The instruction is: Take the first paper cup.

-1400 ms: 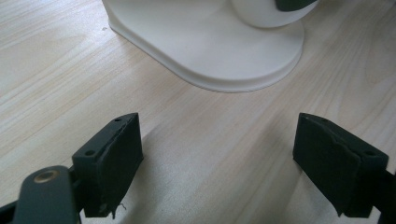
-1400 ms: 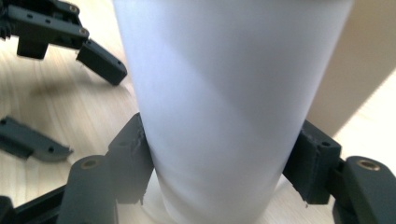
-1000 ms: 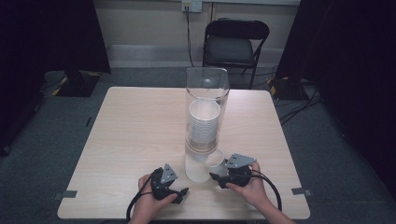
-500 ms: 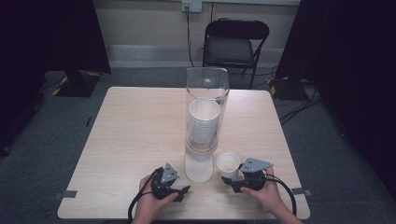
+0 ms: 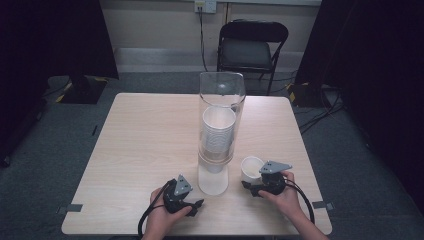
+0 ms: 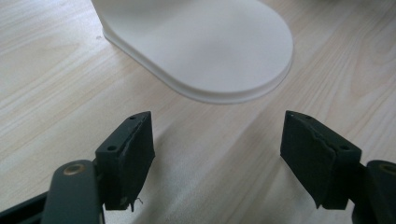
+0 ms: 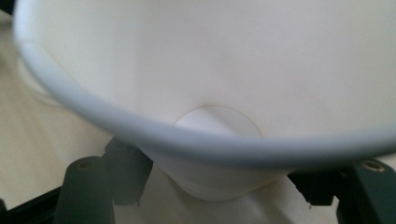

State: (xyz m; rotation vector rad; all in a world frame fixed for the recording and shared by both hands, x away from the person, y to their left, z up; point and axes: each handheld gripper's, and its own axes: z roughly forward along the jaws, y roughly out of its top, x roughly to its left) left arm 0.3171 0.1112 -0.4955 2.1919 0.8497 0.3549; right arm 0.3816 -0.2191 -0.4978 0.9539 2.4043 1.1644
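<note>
A cup dispenser stands mid-table: a clear tube (image 5: 221, 95) holding a stack of white cups (image 5: 218, 132) on a white base (image 5: 212, 181). My right gripper (image 5: 249, 186) is to the right of the base, shut on a single white paper cup (image 5: 251, 167) held upright. In the right gripper view the cup (image 7: 210, 56) looms close, its narrow bottom pinched between the jaws of the right gripper (image 7: 219, 184). My left gripper (image 5: 197, 204) rests low in front of the base. Its jaws have just been closing and now stand apart with nothing between them, the left gripper (image 6: 217, 135) facing the base (image 6: 205, 46).
The light wooden table (image 5: 140, 150) has bare room to the left of and behind the dispenser. A black folding chair (image 5: 252, 47) stands beyond the far edge. Tape marks (image 5: 70, 207) sit near the front corners, and cables trail from both grippers.
My right hand has drawn away from the dispenser's base to the right, and the white cup has come with it. The left hand has stayed in place.
</note>
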